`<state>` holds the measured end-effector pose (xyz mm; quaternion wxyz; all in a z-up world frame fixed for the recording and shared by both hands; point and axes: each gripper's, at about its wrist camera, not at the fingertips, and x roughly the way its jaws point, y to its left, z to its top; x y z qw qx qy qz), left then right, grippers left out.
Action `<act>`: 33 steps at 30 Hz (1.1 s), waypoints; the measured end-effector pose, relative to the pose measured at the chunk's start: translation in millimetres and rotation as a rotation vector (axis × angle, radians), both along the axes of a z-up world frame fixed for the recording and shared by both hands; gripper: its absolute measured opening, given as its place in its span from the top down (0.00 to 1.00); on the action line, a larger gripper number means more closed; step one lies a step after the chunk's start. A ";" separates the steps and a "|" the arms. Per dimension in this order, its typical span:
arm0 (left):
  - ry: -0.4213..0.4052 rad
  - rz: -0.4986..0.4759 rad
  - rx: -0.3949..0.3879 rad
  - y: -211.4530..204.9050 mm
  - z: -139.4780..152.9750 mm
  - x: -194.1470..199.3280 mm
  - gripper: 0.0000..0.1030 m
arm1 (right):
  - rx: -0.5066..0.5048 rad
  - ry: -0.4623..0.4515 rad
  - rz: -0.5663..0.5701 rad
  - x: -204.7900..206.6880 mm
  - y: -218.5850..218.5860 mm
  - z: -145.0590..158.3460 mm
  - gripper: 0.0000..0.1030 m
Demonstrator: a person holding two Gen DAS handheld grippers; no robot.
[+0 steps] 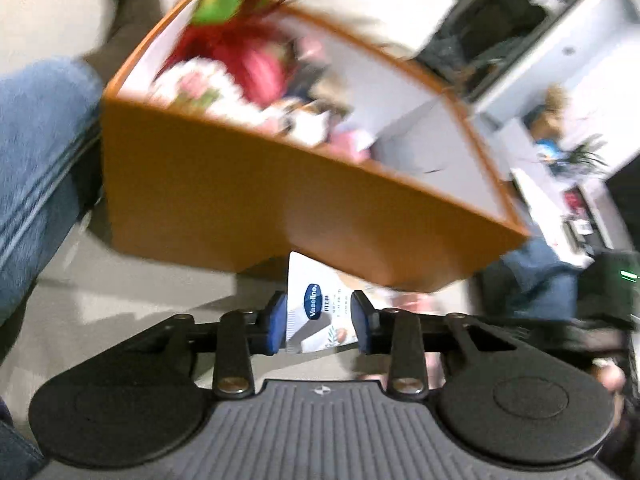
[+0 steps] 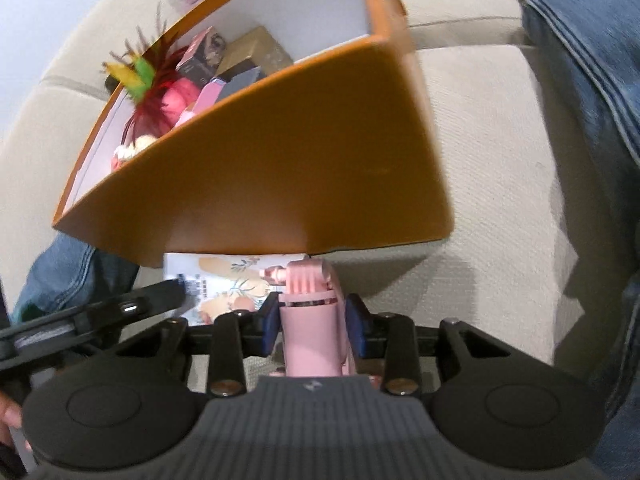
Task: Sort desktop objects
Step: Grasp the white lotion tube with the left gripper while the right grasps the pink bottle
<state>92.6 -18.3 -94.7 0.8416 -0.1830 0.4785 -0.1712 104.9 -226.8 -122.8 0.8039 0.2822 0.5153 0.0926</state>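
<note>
Orange cardboard box, open-topped, sits on a beige cushion, holding feathered toys and small cartons. Against its near wall, my left gripper is clamped on a white Vaseline box. My right gripper is clamped on a pink handheld device.

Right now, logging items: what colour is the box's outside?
Orange outside on the box, clearest in the right wrist view.
</note>
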 end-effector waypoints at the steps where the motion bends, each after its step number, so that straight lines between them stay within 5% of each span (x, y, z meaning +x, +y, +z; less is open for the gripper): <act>1: -0.021 -0.019 -0.013 -1.3 5.8 -2.8 0.66 | 0.017 0.007 -0.011 -1.0 -3.8 -1.4 0.64; 8: -0.016 -0.120 -0.016 -43.3 6.9 7.5 0.72 | 0.063 0.033 -0.052 -7.4 -15.9 -4.2 0.64; 11: -0.017 -0.097 0.029 -51.9 -0.6 13.7 0.84 | 0.068 0.031 -0.055 -8.3 -16.1 -4.1 0.64; 21: -0.056 -0.055 0.061 -32.3 18.8 -4.7 0.85 | 0.036 0.005 -0.042 -38.1 -17.4 27.2 0.50; 25: -0.043 -0.042 0.073 -22.9 22.0 -15.0 0.85 | -0.047 0.095 -0.055 -49.6 -14.2 18.7 0.52; 33: -0.014 -0.100 0.082 -34.9 17.4 -33.2 0.85 | -0.135 0.132 -0.025 -46.7 -0.3 8.5 0.63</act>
